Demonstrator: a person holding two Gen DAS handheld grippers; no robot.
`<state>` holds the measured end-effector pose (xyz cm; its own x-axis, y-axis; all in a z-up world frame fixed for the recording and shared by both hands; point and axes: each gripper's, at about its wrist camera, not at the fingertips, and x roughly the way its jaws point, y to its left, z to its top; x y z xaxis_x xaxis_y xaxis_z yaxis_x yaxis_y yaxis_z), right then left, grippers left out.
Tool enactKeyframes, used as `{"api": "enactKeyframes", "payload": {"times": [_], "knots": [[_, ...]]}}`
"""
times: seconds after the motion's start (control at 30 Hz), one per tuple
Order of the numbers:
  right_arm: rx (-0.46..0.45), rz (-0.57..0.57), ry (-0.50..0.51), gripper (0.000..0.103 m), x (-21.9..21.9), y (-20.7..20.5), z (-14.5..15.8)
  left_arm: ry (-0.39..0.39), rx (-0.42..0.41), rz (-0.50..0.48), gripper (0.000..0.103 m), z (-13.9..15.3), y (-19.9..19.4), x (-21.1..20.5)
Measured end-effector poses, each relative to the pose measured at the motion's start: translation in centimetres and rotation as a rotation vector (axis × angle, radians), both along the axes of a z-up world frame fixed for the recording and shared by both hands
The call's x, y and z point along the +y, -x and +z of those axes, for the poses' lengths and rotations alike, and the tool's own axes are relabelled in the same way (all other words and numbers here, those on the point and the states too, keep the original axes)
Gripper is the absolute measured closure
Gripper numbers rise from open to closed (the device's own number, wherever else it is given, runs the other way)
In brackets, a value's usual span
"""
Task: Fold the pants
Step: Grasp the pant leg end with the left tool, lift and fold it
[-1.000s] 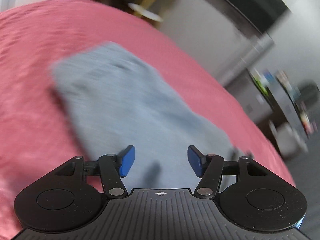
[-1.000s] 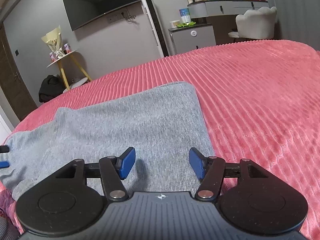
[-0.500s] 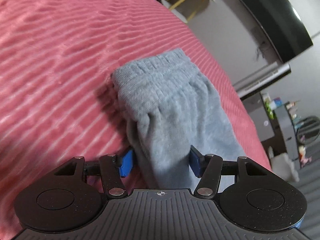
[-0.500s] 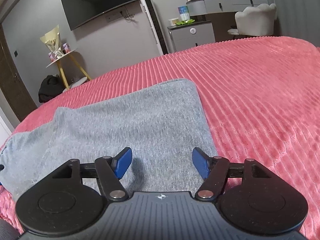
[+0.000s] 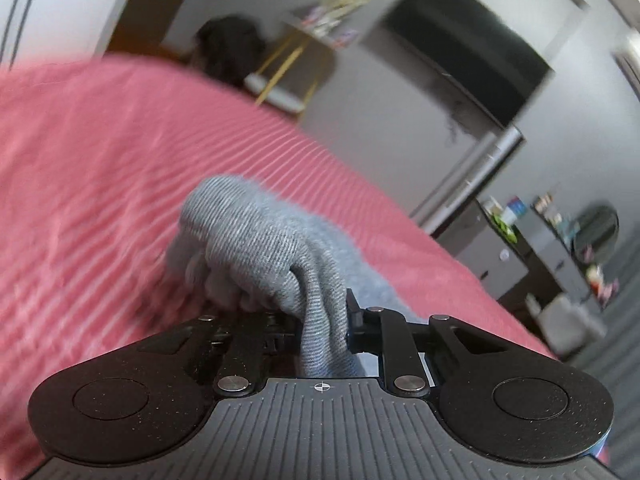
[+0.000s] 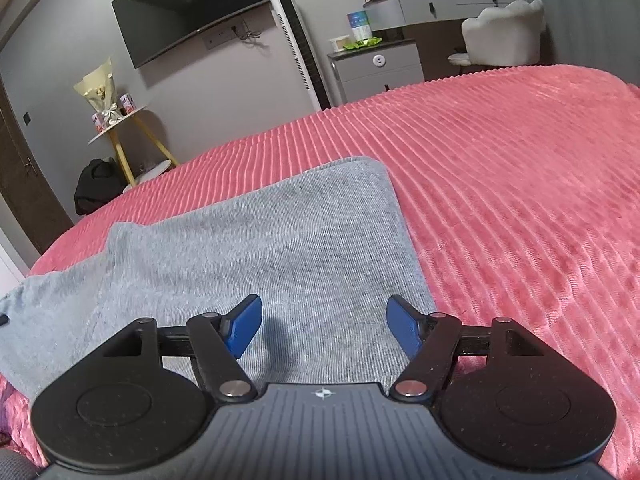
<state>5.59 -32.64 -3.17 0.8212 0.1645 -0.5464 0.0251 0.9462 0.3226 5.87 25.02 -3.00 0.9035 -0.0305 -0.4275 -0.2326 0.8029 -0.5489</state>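
Note:
Grey knit pants [image 6: 248,240] lie flat on a red ribbed bedspread [image 6: 520,184], folded lengthwise, one end near the bed's middle. My right gripper [image 6: 322,330] is open just above the near part of the pants, blue pads apart, holding nothing. In the left wrist view my left gripper [image 5: 322,330] is shut on a bunched end of the pants [image 5: 256,248], which rises in a lump in front of the jaws above the bedspread [image 5: 100,184]. The left pads are hidden by the cloth.
Past the bed's far edge stand a wall TV [image 6: 192,12], a tall white tower unit [image 6: 298,44], a small round side table with a bouquet [image 6: 116,120], a grey dresser [image 6: 376,68] and a white chair [image 6: 500,36].
My left gripper has closed on the end of the pants and lifted it off the bedspread, bunching the cloth. My right gripper opened slightly wider and stayed over the pants.

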Motion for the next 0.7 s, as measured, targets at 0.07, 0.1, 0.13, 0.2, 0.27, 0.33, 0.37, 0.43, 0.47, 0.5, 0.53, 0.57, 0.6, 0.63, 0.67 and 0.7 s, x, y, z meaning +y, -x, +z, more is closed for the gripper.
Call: {"api": "enactKeyframes", "payload": {"times": [0.07,0.1,0.13,0.2,0.27,0.33,0.37,0.43,0.47,0.5,0.53,0.57,0.6,0.63,0.67,0.7], "knots": [[0.001,-0.011,-0.022,0.034,-0.2,0.3,0.3,-0.102,-0.033,-0.061,0.084,2.4,0.4,-2.4],[-0.006,-0.013,-0.043,0.034,-0.4,0.7,0.5,-0.161,-0.056,-0.102,0.084,3.6,0.5,-4.0],[-0.014,-0.015,-0.059,0.034,-0.6,1.0,0.7,-0.214,-0.077,-0.146,0.084,4.8,0.5,-5.7],[-0.030,-0.023,-0.080,0.034,-0.9,1.6,1.1,-0.296,-0.121,-0.239,0.084,6.7,1.2,-9.0],[-0.031,-0.033,-0.107,0.034,-1.0,2.0,1.2,-0.379,-0.171,-0.368,0.084,8.5,1.6,-12.9],[-0.029,-0.036,-0.160,0.034,-1.3,2.5,1.3,-0.427,-0.192,-0.522,0.084,9.6,1.7,-17.2],[-0.029,-0.040,-0.177,0.034,-1.4,2.9,1.4,-0.466,-0.187,-0.611,0.082,9.8,1.7,-19.8],[-0.040,-0.040,-0.205,0.034,-1.5,3.6,1.7,-0.554,-0.149,-0.771,0.078,9.1,1.8,-24.8],[-0.038,-0.041,-0.227,0.034,-1.6,4.0,1.9,-0.574,-0.116,-0.822,0.071,8.6,1.7,-26.6],[-0.035,-0.039,-0.255,0.034,-1.8,4.4,1.9,-0.587,-0.071,-0.860,0.068,7.8,1.7,-28.3],[-0.031,-0.037,-0.286,0.034,-2.0,4.7,2.0,-0.592,-0.020,-0.889,0.067,7.0,1.9,-29.7],[-0.023,-0.040,-0.322,0.034,-2.3,5.0,2.1,-0.590,0.002,-0.903,0.067,6.5,2.3,-30.4],[-0.012,-0.042,-0.354,0.034,-2.7,5.1,2.1,-0.584,0.003,-0.899,0.067,6.0,2.8,-30.5],[-0.001,-0.038,-0.383,0.034,-2.9,5.1,2.1,-0.582,0.005,-0.877,0.059,5.6,3.5,-30.2],[0.013,-0.029,-0.413,0.034,-3.1,5.0,2.2,-0.574,0.013,-0.835,0.050,5.3,3.8,-29.4],[0.026,-0.020,-0.436,0.033,-3.2,4.8,2.3,-0.548,0.029,-0.779,0.046,5.1,3.8,-28.6]]}}
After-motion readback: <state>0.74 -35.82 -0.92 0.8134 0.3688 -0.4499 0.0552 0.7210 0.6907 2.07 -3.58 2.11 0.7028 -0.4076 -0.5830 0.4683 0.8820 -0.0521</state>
